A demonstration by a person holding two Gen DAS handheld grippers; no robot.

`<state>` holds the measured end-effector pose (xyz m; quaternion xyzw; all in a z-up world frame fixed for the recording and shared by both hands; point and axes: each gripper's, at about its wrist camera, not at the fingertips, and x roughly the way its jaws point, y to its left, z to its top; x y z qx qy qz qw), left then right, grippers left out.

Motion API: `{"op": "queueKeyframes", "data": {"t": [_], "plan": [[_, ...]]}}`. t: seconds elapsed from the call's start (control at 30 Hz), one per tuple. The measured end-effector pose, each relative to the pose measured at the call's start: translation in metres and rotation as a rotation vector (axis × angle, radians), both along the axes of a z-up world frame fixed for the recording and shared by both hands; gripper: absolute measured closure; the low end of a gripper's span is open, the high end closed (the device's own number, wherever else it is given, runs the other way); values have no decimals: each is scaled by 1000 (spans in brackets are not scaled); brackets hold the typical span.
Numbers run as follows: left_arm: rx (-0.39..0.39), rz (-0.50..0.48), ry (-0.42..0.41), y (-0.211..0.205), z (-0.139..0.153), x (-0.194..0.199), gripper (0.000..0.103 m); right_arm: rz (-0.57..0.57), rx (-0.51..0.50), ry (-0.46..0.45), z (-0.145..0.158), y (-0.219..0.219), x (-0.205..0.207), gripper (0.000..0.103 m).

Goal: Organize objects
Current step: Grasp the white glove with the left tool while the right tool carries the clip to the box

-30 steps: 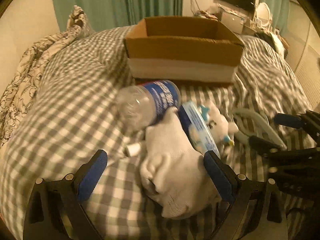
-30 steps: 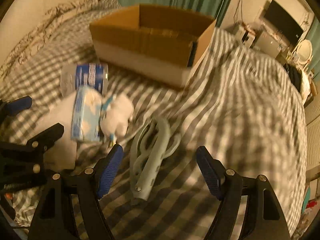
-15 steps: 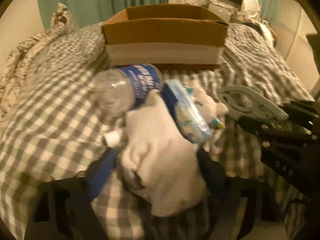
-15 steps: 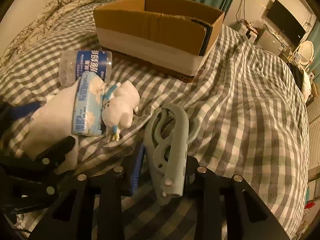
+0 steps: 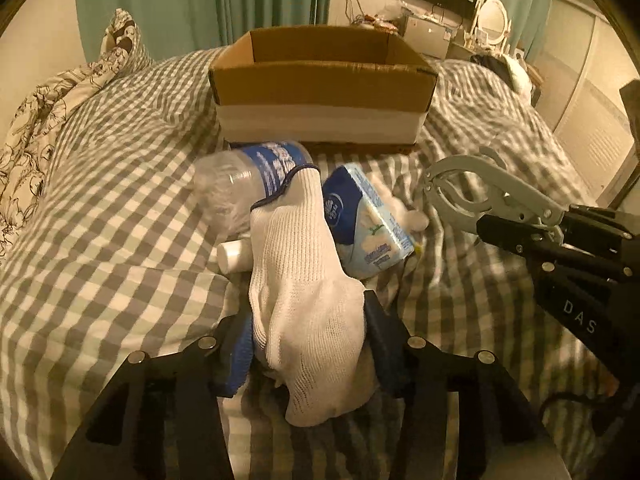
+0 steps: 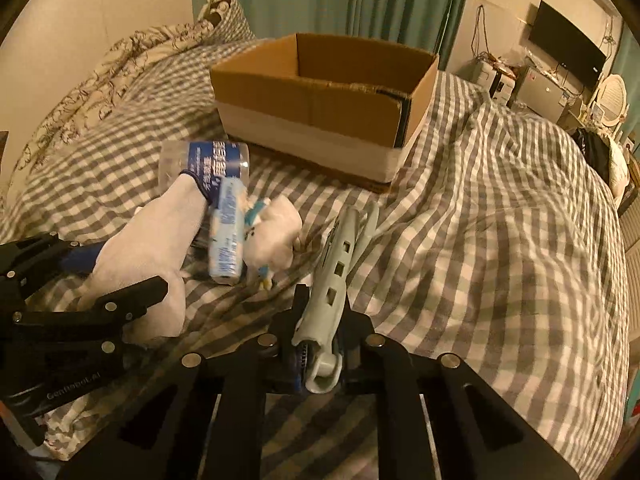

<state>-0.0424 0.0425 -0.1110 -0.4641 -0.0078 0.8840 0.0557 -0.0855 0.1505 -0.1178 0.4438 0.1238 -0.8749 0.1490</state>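
Step in hand, pick-up: my left gripper is clamped on the white glove, my right gripper on the grey can opener; next I judge both go to the cardboard box at twelve o'clock, over its near wall.

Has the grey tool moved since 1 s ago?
Yes. The grey tool lay flat on the checked blanket; now the right tongs hold its handle, its head raised toward the cardboard box.
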Motion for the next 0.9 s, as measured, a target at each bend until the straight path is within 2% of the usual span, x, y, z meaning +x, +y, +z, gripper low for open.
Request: {"op": "queueKeyframes", "data": {"t": [0.47, 0.63, 0.73, 0.9], "plan": [[73, -19, 53, -4, 43, 9, 54, 34, -42, 123, 55, -3, 14, 92], [80, -25, 47, -1, 48, 16, 54, 35, -55, 152, 67, -3, 17, 92], [113, -61, 48, 4, 55, 25, 54, 38, -63, 157, 70, -3, 19, 92], [85, -73, 104, 10, 73, 29, 54, 37, -76, 168, 75, -1, 22, 92]]}}
